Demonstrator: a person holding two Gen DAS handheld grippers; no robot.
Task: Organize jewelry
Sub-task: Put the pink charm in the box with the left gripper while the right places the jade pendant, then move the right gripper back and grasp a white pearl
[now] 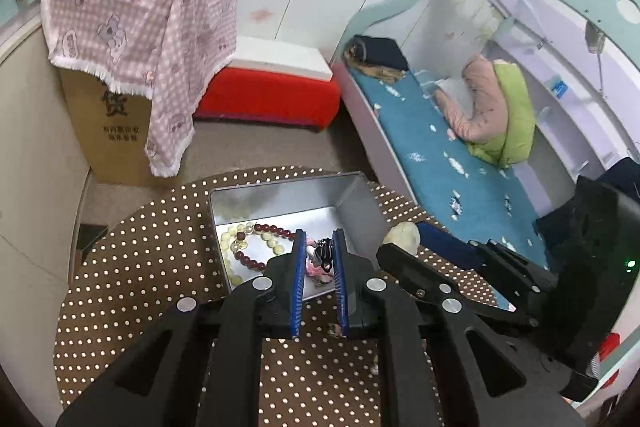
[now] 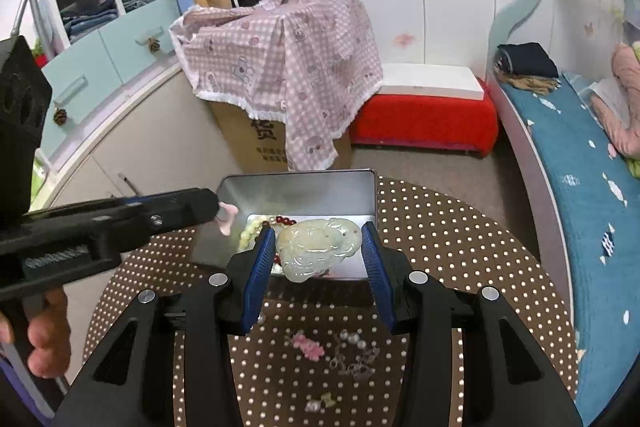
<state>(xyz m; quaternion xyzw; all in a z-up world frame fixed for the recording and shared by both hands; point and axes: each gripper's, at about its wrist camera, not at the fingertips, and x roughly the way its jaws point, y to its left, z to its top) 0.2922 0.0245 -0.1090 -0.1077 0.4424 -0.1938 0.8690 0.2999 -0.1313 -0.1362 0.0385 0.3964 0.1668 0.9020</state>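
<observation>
A silver metal tin stands on the brown dotted table. It holds a dark red bead bracelet and a pale yellow bead bracelet. My left gripper is shut on a pink hair clip with a black cord over the tin. In the right wrist view, the clip's pink end shows at that gripper's tip. My right gripper is shut on a pale green jade pendant above the tin's near edge. In the left wrist view, the pendant shows at the right gripper's tip.
Loose jewelry lies on the table near me: a pink piece, a silver chain and a small charm. Beyond the table are a cardboard box under a pink checked cloth, a red bench and a blue bed.
</observation>
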